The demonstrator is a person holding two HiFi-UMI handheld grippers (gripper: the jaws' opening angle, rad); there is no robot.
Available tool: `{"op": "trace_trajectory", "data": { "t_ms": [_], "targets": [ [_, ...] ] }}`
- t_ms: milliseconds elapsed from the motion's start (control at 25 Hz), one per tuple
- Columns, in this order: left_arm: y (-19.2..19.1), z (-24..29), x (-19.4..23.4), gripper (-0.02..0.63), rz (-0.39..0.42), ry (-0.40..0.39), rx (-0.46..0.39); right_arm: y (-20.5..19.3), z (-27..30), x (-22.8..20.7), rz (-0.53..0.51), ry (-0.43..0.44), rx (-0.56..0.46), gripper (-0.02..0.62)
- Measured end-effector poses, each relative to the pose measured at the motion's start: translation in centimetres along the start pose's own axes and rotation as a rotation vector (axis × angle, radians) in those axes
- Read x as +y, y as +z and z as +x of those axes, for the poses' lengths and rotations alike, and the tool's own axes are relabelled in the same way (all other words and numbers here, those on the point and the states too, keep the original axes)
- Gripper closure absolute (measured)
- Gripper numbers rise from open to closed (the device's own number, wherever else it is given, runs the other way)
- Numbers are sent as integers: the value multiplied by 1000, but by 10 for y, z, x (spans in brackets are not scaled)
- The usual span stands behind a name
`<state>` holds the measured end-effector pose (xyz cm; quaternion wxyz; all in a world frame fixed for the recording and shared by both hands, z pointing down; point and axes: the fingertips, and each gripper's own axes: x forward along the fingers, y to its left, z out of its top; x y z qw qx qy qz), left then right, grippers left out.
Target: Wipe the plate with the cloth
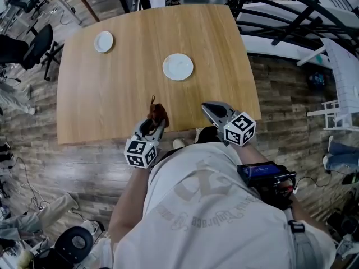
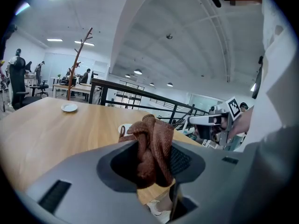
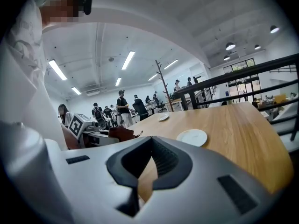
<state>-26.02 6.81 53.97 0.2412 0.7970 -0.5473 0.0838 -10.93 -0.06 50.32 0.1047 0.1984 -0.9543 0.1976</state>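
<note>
A white plate [image 1: 178, 66] lies at the middle of the wooden table [image 1: 118, 88]; the right gripper view shows this plate [image 3: 194, 136] too. Over the near table edge my left gripper [image 1: 155, 121] is shut on a bunched brown cloth [image 1: 159, 114]. In the left gripper view the cloth [image 2: 152, 146] stands up between the jaws and hides most of the plate [image 2: 123, 127] behind it. To the right my right gripper [image 1: 206, 109] is shut on nothing, also at the near edge. Both grippers are well short of the plate.
A second, smaller white plate [image 1: 104, 41] sits near the table's far left corner. A black railing [image 1: 291, 10] runs behind and to the right of the table. Office chairs [image 1: 33, 46] stand to the left on the wood floor. People stand far off in the right gripper view.
</note>
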Motion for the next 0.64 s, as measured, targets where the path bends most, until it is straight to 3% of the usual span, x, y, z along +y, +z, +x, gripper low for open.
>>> {"op": "trace_trajectory", "data": {
  "t_ms": [640],
  "targets": [
    [4,9,-13,436,27,-47,0,3,3,6,-7,-17,-14,581]
  ]
}}
